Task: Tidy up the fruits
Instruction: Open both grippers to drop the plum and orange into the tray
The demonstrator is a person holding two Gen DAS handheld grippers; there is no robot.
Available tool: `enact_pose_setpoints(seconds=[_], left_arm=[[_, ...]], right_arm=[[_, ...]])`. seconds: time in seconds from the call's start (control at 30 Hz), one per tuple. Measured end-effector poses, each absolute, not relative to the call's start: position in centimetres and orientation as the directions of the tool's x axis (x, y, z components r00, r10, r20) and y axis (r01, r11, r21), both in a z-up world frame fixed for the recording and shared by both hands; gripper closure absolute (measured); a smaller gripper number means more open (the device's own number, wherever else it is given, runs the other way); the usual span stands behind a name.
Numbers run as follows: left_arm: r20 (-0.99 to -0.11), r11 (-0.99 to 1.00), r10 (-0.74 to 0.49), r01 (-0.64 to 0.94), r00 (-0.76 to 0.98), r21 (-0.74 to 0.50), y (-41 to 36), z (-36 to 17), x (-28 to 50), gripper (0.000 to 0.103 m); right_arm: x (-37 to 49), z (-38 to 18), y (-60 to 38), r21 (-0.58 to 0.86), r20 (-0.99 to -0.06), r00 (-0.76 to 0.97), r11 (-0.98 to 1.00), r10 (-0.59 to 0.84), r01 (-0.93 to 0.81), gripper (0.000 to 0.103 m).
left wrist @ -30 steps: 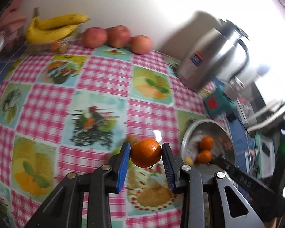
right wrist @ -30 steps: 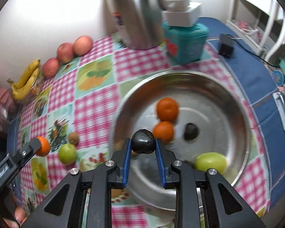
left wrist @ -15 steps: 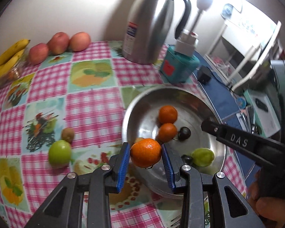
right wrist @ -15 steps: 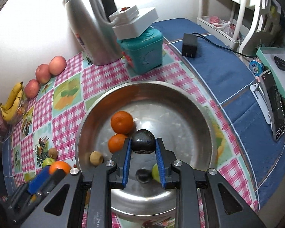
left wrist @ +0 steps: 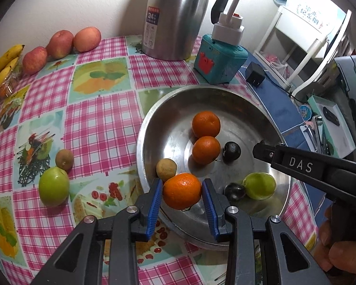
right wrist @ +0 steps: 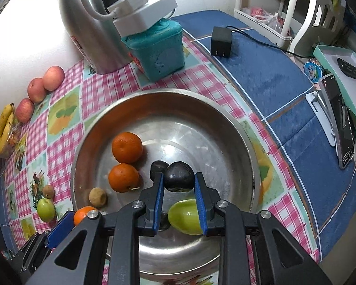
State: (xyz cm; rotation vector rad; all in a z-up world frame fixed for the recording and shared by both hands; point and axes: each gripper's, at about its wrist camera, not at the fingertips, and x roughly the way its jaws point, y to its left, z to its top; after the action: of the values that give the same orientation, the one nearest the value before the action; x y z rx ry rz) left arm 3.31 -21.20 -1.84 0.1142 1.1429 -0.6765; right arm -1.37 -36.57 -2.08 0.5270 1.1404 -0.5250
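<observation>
My left gripper (left wrist: pixel 182 191) is shut on an orange tangerine (left wrist: pixel 181 190), held above the near rim of the steel bowl (left wrist: pixel 154 128). My right gripper (right wrist: pixel 179 177) is shut on a dark plum (right wrist: pixel 179 177) over the middle of the bowl (right wrist: pixel 225 111). Two tangerines (left wrist: pixel 206 123), a second dark plum (left wrist: pixel 231 150), a third one (left wrist: pixel 235 191), a green fruit (left wrist: pixel 259 185) and a brown kiwi (left wrist: pixel 166 169) lie in the bowl. A green apple (left wrist: pixel 53 186) and another kiwi (left wrist: pixel 64 159) rest on the checked tablecloth to its left.
Three red apples (left wrist: pixel 59 44) and bananas (left wrist: pixel 2 64) sit at the far left by the wall. A steel thermos (left wrist: pixel 175 16) and a teal box (left wrist: pixel 219 63) with a white block on top stand behind the bowl. A black adapter (right wrist: pixel 221 42) and phone (right wrist: pixel 341 123) lie right.
My left gripper has swung right with the tangerine, from over the cloth to the bowl's near rim. My right gripper has carried the plum further in over the bowl's middle.
</observation>
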Motion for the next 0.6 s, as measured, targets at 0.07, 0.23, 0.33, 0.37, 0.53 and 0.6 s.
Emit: enact_pose_setpoints(seconds=[0.07, 0.23, 0.33, 0.37, 0.53, 0.6], left_arm=[[-0.868, 0.798, -0.435, 0.550, 0.240, -0.247, -21.26, -1.95, 3.30, 0.066], [-0.870, 0.796, -0.434, 0.552, 0.232, -0.250, -21.42, -2.05, 3.28, 0.066], [-0.874, 0.794, -0.433, 0.552, 0.221, -0.254, -21.51, -2.20, 3.38, 0.065], [-0.875, 0.794, -0.433, 0.551, 0.215, -0.258, -21.52, -2.28, 3.40, 0.065], [-0.870, 0.788, -0.444, 0.555, 0.214, -0.266, -21.51, -2.04, 3.36, 0.058], [-0.867, 0.788, -0.448, 0.555, 0.217, -0.268, -21.43, -1.83, 3.29, 0.053]], right_arm=[[-1.36, -2.19, -36.60, 0.116, -0.940, 0.318, 0.763, -0.122, 0.636, 0.076], [-1.40, -2.36, -36.76, 0.101, -0.945, 0.301, 0.758, -0.129, 0.645, 0.076], [-1.42, -2.41, -36.88, 0.097, -0.947, 0.295, 0.755, -0.131, 0.649, 0.076], [-1.43, -2.36, -36.91, 0.096, -0.946, 0.294, 0.754, -0.134, 0.650, 0.073], [-1.56, -1.96, -36.99, 0.090, -0.942, 0.301, 0.751, -0.149, 0.654, 0.058], [-1.58, -1.82, -36.98, 0.089, -0.940, 0.304, 0.752, -0.153, 0.653, 0.058]])
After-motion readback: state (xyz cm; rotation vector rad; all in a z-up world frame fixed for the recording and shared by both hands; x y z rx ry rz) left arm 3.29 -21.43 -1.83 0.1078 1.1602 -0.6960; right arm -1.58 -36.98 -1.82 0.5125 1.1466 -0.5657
